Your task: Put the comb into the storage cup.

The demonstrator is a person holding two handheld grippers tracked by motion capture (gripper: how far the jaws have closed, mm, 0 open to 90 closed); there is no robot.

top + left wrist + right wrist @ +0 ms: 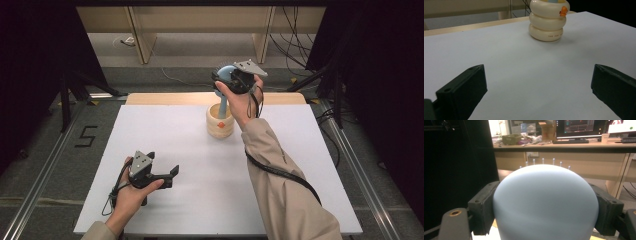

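Note:
A light blue brush with a rounded head [225, 74] stands with its handle [222, 107] down inside a cream ringed cup [220, 125] at the back middle of the white table [165, 130]. My right gripper [226, 80] is shut on the brush head, above the cup. In the right gripper view the blue head [546, 215] sits between both black pads [482, 207], with small white bristle tips showing over its top. My left gripper [172, 177] rests near the table's front left, open, with nothing between its fingers. In the left gripper view [539, 87] the cup [547, 25] stands far ahead.
The cup bears a small orange figure [563, 11] near its rim. A wooden strip [165, 98] runs along the table's back edge. Black stands and cables [300, 55] crowd the floor behind and to the right. A number marking [86, 136] lies on the floor at left.

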